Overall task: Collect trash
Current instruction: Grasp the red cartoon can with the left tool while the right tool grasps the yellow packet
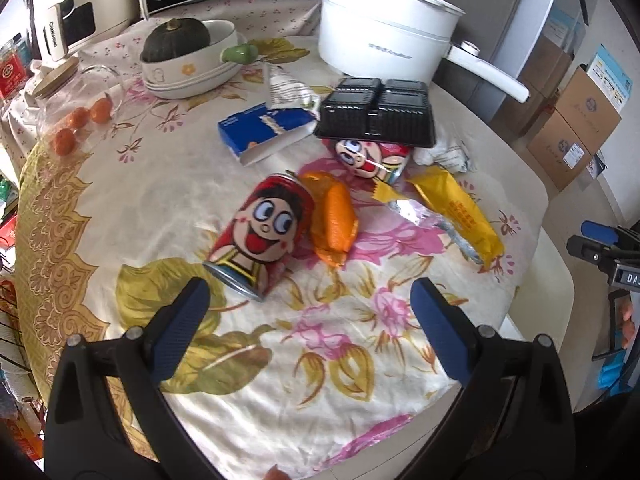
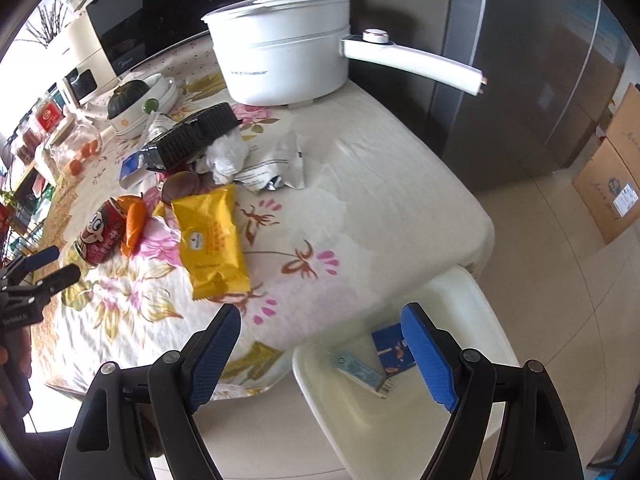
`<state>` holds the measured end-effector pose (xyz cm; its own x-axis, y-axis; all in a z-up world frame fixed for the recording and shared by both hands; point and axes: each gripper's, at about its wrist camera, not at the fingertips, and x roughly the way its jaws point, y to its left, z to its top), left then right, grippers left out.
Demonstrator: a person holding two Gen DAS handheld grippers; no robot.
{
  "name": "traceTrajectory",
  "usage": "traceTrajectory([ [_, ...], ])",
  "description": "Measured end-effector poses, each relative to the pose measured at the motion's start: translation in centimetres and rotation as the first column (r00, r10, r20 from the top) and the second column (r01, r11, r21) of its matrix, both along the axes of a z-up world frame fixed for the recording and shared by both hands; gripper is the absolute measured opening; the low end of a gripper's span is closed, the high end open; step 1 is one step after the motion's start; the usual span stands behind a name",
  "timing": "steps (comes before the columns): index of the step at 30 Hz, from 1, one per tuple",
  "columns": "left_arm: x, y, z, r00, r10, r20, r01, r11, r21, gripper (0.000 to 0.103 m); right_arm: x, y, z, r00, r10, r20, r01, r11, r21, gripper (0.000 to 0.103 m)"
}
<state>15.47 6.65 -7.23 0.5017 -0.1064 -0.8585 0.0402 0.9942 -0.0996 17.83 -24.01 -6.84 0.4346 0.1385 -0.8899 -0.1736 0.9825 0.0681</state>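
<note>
2 grippers hang over the cluttered table, both with jaws spread wide and nothing between them. The left gripper is nearest the red cartoon can, which lies on its side on the floral cloth with its base rim towards the fingers; an orange peel lies against its right flank. The right gripper sits over the table edge above the white bin, which already holds 2 bits of packaging, with the yellow wrapper ahead of it on the cloth. My reading is that the can is the left hand's next pick. To do it well, bring the fingers down astride the can's round body, not its ends (a can lying flat will roll if nudged from 1 side), and close squarely so both pads meet it together. Keep clear of the peel, then carry the can across to the bin.
</note>
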Motion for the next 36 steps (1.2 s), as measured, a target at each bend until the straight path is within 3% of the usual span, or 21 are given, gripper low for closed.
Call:
traceTrajectory([
  [7,2.5,3.3,-2.2,0.997,0.065,-0.032,-0.068,0.995,-0.078,0.097,1.9,3.7,-0.9,0.999,0.032,-0.012,-0.032,0.999,-0.005,0.084],
  [14,4.0,2.6,-3.9,0.997,0.039,-0.068,-0.043,0.997,-0.063,0.088,3.8,7.0,-3.4,0.994,0.091,-0.066,-0.091,0.996,-0.003,0.084],
  [24,4.8,3.3,-5.7,0.99,0.061,-0.13,-0.073,0.993,-0.091,0.065,5.7,9.9,-6.7,0.985,0.126,-0.116,-0.125,0.992,0.017,0.084],
  [29,4.8,3.6,-5.6,0.988,0.076,-0.132,-0.092,0.989,-0.114,0.065,6.2,10.0,-7.4,0.99,0.102,-0.095,-0.101,0.995,0.009,0.084],
  [33,4.3,3.4,-5.2,0.992,0.073,-0.105,-0.083,0.992,-0.098,0.063,6.2,10.5,-7.1,0.99,0.116,-0.075,-0.117,0.993,-0.004,0.065],
  [36,3.8,3.4,-4.3,0.995,0.069,-0.071,-0.075,0.993,-0.088,0.062,6.3,10.8,-6.7,0.989,0.132,-0.069,-0.132,0.991,0.0,0.058],
])
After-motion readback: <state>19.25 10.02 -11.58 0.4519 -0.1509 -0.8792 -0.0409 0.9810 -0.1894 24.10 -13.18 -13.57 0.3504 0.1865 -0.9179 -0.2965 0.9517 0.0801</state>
